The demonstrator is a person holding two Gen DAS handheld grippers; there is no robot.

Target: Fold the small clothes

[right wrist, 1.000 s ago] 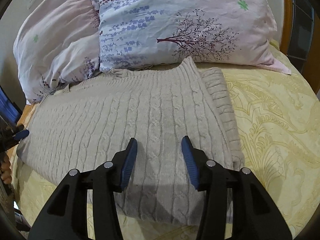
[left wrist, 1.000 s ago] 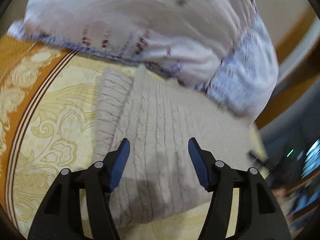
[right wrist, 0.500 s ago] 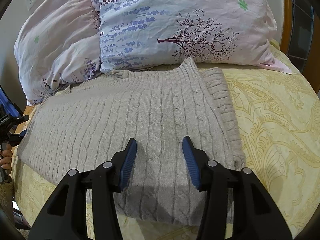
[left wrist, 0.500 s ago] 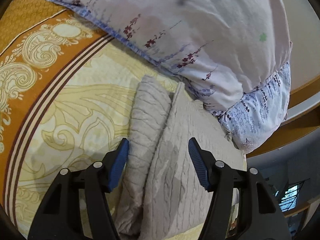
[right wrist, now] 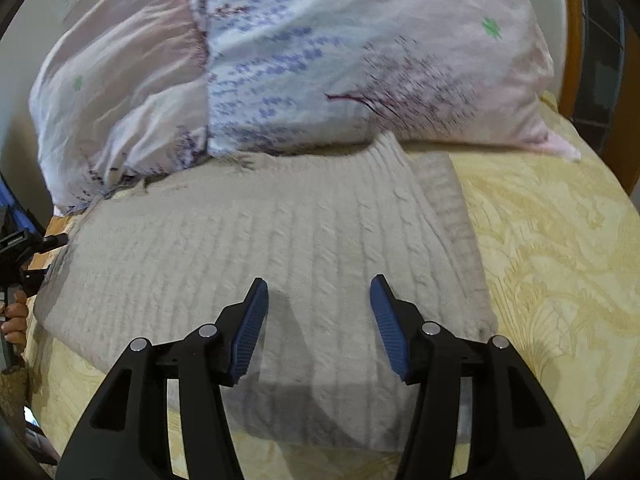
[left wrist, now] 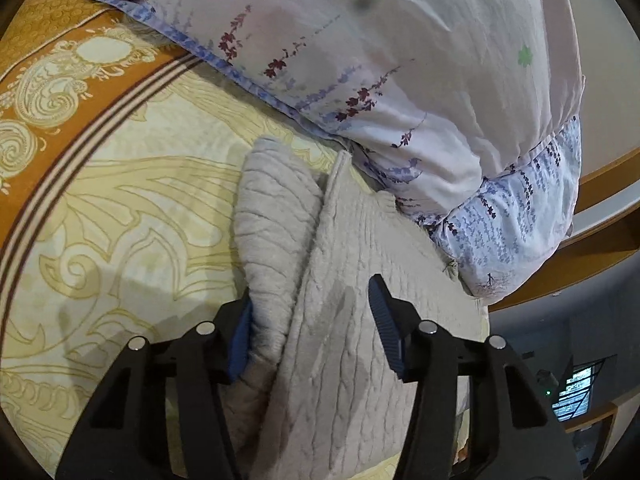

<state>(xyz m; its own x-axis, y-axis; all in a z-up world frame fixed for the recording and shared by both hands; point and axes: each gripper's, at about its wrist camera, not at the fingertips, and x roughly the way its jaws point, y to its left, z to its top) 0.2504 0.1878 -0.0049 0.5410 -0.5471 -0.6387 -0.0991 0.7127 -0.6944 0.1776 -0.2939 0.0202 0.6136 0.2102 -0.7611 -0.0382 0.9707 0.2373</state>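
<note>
Left gripper [left wrist: 310, 320] jaws wide apart, straddling the raised edge of the grey knit sweater [left wrist: 340, 360]; left pad is touching the bunched fold, nothing clamped. Right gripper [right wrist: 318, 320] jaws also wide, hovering over the sweater [right wrist: 260, 248], holding nothing. Sweater lies flat on the yellow bedspread [right wrist: 560, 280], top edge against the pillows [right wrist: 320, 60], one side already folded in. Likely step: pinch both layers at the left edge. Go deep enough to catch the full thickness, close squarely, lift low so the fold doesn't slide. Left tool angled along the edge; right tool points toward the pillows, view blurred
</note>
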